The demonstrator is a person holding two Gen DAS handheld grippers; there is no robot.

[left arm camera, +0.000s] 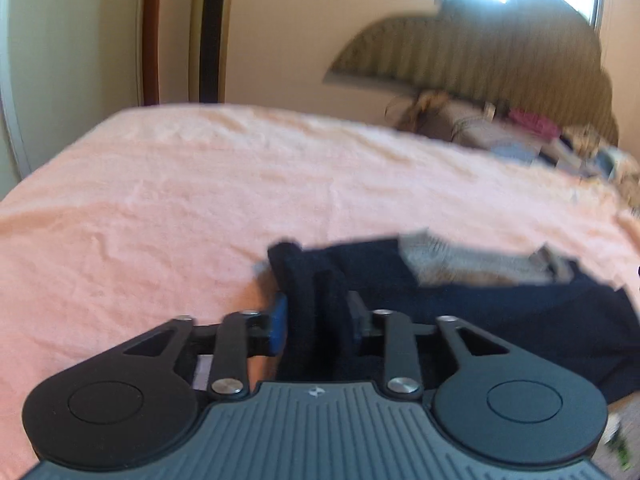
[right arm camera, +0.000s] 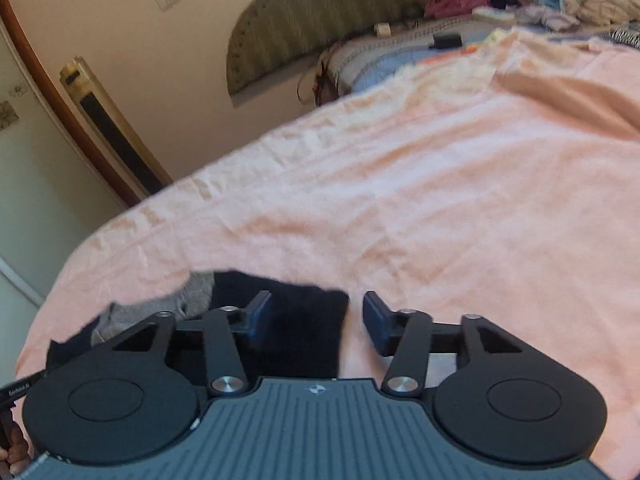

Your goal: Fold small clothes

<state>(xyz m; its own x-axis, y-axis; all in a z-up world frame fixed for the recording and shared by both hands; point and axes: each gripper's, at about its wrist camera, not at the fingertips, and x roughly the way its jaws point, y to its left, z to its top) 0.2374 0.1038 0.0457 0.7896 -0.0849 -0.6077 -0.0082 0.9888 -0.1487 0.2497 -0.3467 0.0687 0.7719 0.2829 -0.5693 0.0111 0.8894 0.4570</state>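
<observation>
A small dark navy garment (left arm camera: 480, 312) with a grey inner lining (left arm camera: 460, 260) lies on a pink towel-covered bed (left arm camera: 200, 200). My left gripper (left arm camera: 318, 316) is shut on a bunched corner of the navy garment, which stands up between the fingers. In the right wrist view the same garment (right arm camera: 304, 332) lies at the bottom left with its grey lining (right arm camera: 160, 304) showing. My right gripper (right arm camera: 316, 320) is open, its left finger over the dark cloth and its right finger over the pink towel.
A striped headboard (left arm camera: 480, 56) and a pile of mixed clothes (right arm camera: 560, 0) sit at the far end of the bed. A wall, a wooden door frame (left arm camera: 152, 32) and a tall gold-edged stand (right arm camera: 112, 128) lie beyond the bed's far edge.
</observation>
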